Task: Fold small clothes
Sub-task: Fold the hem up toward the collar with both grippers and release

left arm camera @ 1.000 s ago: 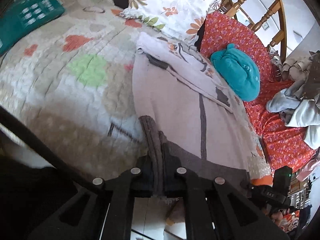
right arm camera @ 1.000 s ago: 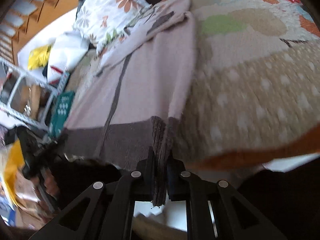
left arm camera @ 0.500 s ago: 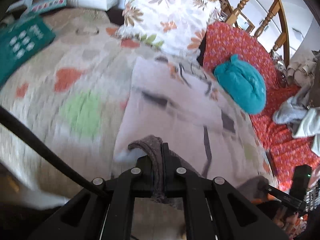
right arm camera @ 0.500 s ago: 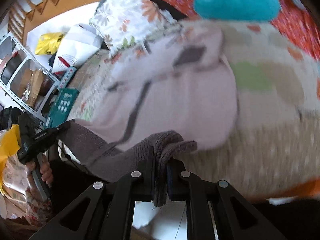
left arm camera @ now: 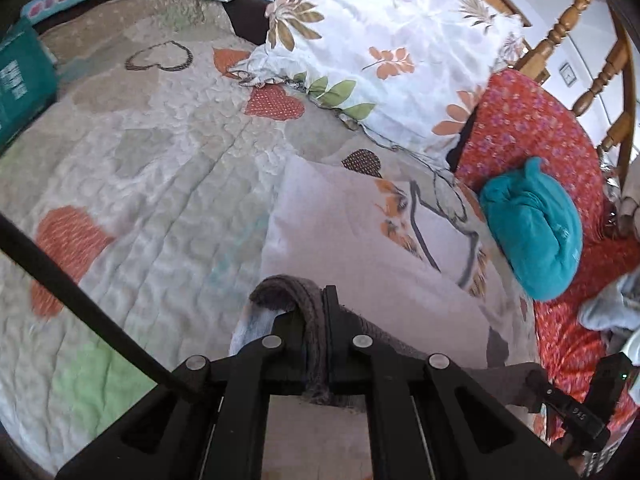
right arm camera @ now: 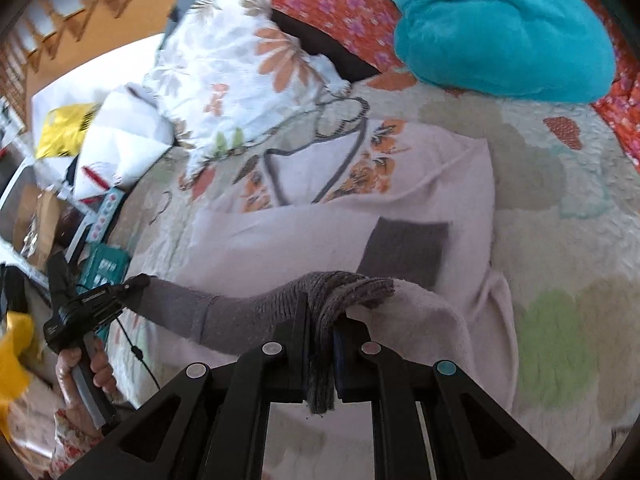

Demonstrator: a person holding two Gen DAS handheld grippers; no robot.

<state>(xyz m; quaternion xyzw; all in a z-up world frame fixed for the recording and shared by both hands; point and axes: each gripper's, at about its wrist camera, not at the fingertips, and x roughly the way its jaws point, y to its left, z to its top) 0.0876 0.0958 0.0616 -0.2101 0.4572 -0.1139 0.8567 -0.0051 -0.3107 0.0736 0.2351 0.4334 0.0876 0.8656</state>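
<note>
Both grippers (left arm camera: 322, 320) (right arm camera: 320, 332) tilt downward, clamping sweater (right arm camera: 320, 224) hem.

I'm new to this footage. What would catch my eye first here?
The bright teal bundle on the red floral cover, right of the pale sweater spread on the quilt. Then both grippers, left and right, shut on the sweater's grey hem, lifting it over the body.

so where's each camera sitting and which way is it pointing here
Left wrist: on the left gripper, angled down across the quilt toward the floral pillow; its own fingers clamp the sweater's grey hem, and the other gripper shows at lower right.
Right wrist: on the right gripper, angled down over the sweater; a hand shows at left.
Shared: sweater, pillow, teal bundle.
</note>
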